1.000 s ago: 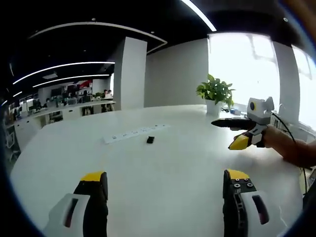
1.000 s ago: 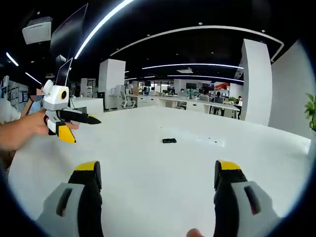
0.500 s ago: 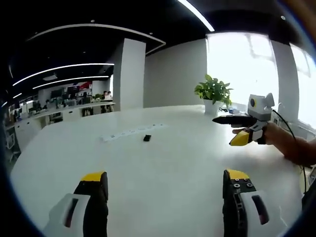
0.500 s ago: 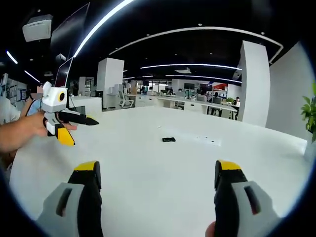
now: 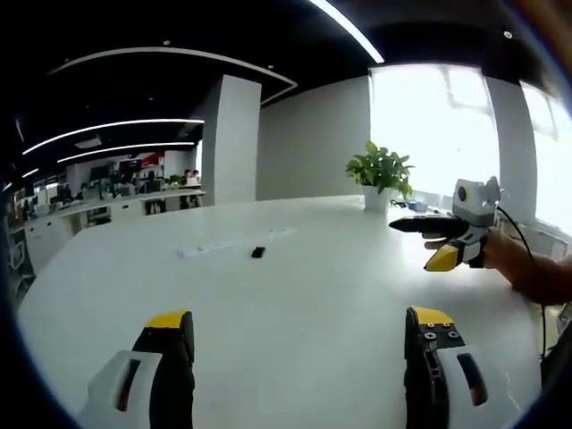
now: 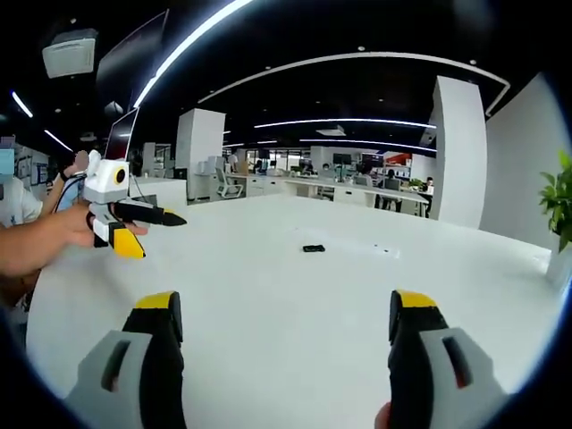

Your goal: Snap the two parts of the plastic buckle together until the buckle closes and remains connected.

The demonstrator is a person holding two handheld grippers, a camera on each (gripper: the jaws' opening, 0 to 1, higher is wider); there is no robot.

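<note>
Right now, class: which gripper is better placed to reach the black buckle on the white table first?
Neither clearly: the buckle lies far ahead of the open left gripper and open right gripper, near centre in both views.

The buckle (image 5: pixel 258 252) lay far off on the white table (image 5: pixel 304 304) and was too small to tell whether its two parts were joined. In the right gripper view it (image 6: pixel 313 248) was only a dark speck. A pale strip (image 5: pixel 201 249) beside it was blurred.

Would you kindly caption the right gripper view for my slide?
Open right gripper faces a small black buckle lying far off on the white table.
</note>
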